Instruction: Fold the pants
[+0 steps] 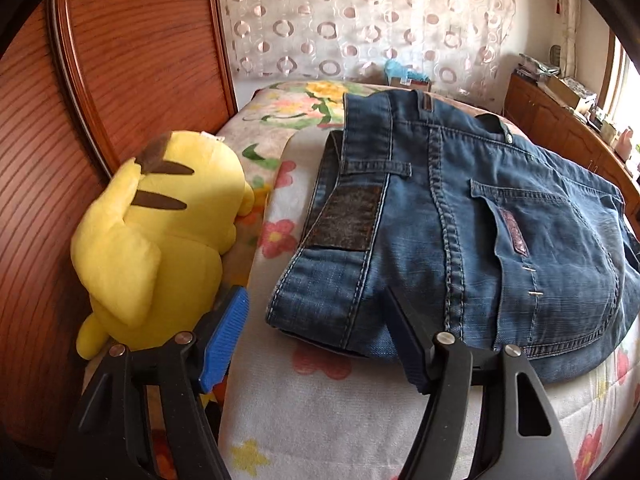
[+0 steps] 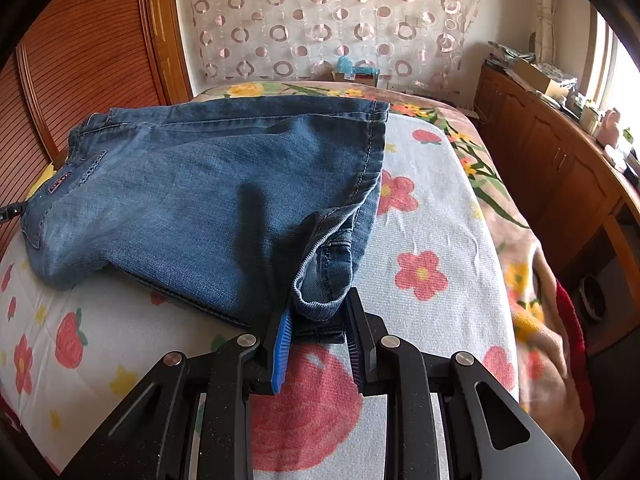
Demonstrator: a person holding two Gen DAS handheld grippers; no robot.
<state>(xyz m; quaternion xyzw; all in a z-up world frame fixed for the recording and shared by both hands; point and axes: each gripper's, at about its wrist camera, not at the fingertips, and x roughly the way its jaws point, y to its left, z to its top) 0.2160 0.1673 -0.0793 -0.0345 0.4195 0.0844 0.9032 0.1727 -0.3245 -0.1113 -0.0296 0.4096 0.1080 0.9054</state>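
The blue jeans (image 1: 460,220) lie folded on the flowered white cover of the bed (image 1: 320,412). In the left wrist view I see the waistband, a dark leather patch and a back pocket. My left gripper (image 1: 316,312) is open, with its right finger resting on the near edge of the jeans. In the right wrist view the jeans (image 2: 192,200) show their folded legs and hems. My right gripper (image 2: 318,320) is shut on a bunched hem fold of the jeans at their near corner.
A yellow plush toy (image 1: 160,240) sits left of the jeans against the wooden headboard (image 1: 120,60). A wooden cabinet (image 2: 560,168) with clutter runs along the right of the bed. A patterned curtain (image 2: 328,20) hangs behind.
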